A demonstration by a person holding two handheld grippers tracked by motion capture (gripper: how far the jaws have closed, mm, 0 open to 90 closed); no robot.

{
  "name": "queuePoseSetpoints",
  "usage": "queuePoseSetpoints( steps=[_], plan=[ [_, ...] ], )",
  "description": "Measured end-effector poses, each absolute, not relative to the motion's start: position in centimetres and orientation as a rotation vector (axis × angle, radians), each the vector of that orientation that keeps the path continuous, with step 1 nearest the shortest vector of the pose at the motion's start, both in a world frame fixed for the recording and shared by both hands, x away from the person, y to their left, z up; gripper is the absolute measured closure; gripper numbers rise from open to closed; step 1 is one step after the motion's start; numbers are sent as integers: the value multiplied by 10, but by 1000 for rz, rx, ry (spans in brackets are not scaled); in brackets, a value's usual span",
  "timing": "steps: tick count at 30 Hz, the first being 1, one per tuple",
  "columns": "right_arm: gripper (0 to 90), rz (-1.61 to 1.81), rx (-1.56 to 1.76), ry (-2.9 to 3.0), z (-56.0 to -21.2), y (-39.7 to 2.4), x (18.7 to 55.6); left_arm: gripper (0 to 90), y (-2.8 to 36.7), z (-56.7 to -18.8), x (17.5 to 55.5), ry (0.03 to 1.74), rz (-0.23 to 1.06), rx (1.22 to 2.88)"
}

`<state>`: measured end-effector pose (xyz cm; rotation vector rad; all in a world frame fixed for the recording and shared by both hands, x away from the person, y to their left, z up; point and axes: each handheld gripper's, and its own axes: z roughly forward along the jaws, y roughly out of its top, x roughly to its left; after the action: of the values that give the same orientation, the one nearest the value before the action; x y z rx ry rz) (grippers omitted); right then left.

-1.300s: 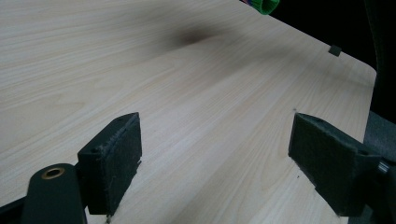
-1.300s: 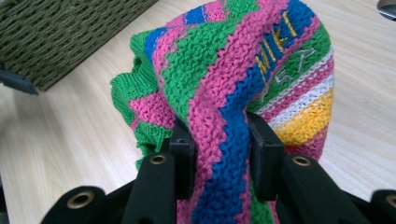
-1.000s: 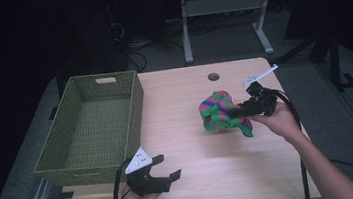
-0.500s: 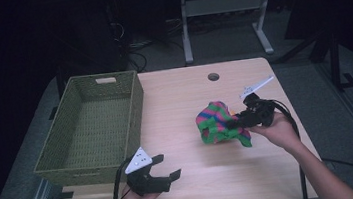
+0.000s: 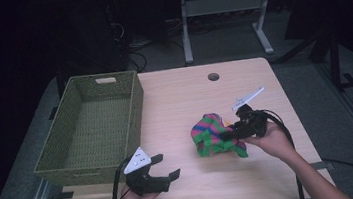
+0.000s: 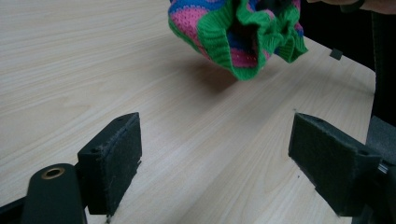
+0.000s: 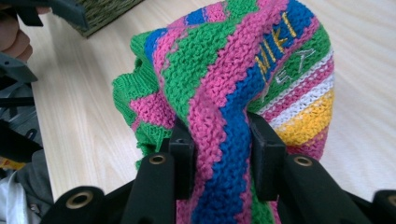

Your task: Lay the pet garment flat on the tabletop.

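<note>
Knit: a bunched striped knit point(image 5: 215, 135) in pink, green, blue and yellow sits right of the basket point(image 5: 92, 126), over bare table point(image 5: 174, 99); in the left gripper view its green hem point(image 6: 243, 51) hangs just above the wood with a shadow beneath, so it looks lifted.

Right gripper: the right gripper point(image 7: 219, 140) is clamped on a fold of the knit, jaws pinched on a pink and blue stripe; in the high view it sits at the knit's right side point(image 5: 236, 132).

Change: a second ago the knit was farther from the basket and farther back on the table; it has since come toward the near edge and a little toward the basket. I judge this a carry under way, with the basket the likely goal.

Left gripper: the left gripper point(image 5: 164, 166) rests near the basket's near right corner, jaws spread wide and holding nothing, pointing at the knit.

Edges: the basket's right wall stands between knit and basket floor, so the knit must clear the rim; a trailing hem could snag there.

Open room: bare wood lies between knit and basket, and the basket is empty; the left gripper is the one thing near that path.
</note>
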<state>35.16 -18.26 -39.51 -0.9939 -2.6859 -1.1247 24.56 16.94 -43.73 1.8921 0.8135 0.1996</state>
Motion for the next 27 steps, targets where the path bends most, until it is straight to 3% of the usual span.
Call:
queuePoseSetpoints(
  steps=[18, 27],
  plan=[
    [642, -988, -966, -2717, -442, -161, 336, 169, 167, -438, 245, 804, 192, 1903],
    [583, -976, -950, -2720, -452, -159, 333, 169, 166, -438, 245, 803, 190, 1906]
  ],
)
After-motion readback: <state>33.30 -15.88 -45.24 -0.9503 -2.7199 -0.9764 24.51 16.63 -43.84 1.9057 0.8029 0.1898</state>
